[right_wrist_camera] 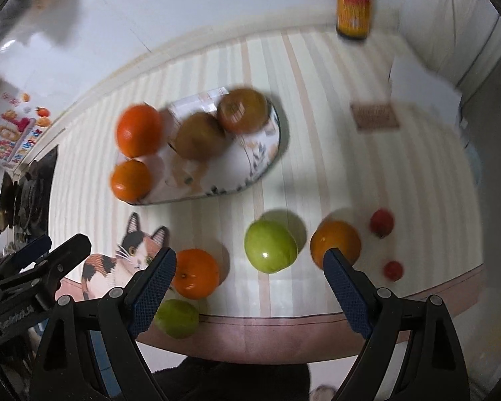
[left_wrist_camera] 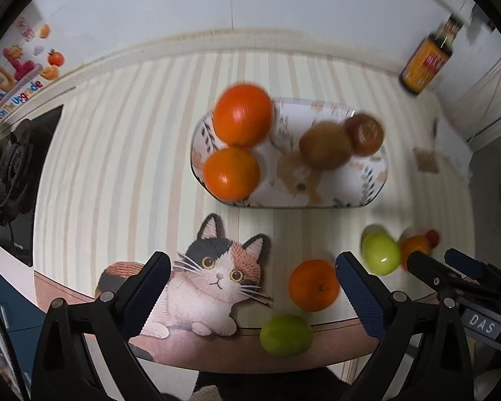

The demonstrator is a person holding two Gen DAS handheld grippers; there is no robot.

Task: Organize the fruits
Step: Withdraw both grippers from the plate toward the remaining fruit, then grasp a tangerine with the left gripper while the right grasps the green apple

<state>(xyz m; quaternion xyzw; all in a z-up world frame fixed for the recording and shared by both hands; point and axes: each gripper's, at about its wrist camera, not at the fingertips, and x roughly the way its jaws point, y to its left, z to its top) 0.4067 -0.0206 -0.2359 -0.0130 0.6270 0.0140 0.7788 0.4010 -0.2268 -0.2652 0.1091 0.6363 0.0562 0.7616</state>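
A patterned tray (left_wrist_camera: 367, 190) (right_wrist_camera: 267, 157) holds two oranges (left_wrist_camera: 242, 118) (left_wrist_camera: 232, 173), a brown kiwi (left_wrist_camera: 324, 145) (right_wrist_camera: 200, 135) and a reddish-brown fruit (left_wrist_camera: 364, 133) (right_wrist_camera: 242, 110). On the table near the front lie an orange (left_wrist_camera: 314, 284) (right_wrist_camera: 195, 272), a green fruit (left_wrist_camera: 285, 334) (right_wrist_camera: 177, 317), a green apple (left_wrist_camera: 380, 254) (right_wrist_camera: 270, 245), another orange (right_wrist_camera: 335, 242) and two small red fruits (right_wrist_camera: 381, 222) (right_wrist_camera: 393, 270). My left gripper (left_wrist_camera: 254, 270) is open and empty above the front edge. My right gripper (right_wrist_camera: 250, 264) is open and empty, above the green apple.
A cat-shaped mat (left_wrist_camera: 210, 277) lies at the front edge of the striped table (left_wrist_camera: 117, 153). A dark sauce bottle (left_wrist_camera: 426, 63) (right_wrist_camera: 354, 3) stands at the back right by the wall. A black stove (left_wrist_camera: 13, 170) is at the left.
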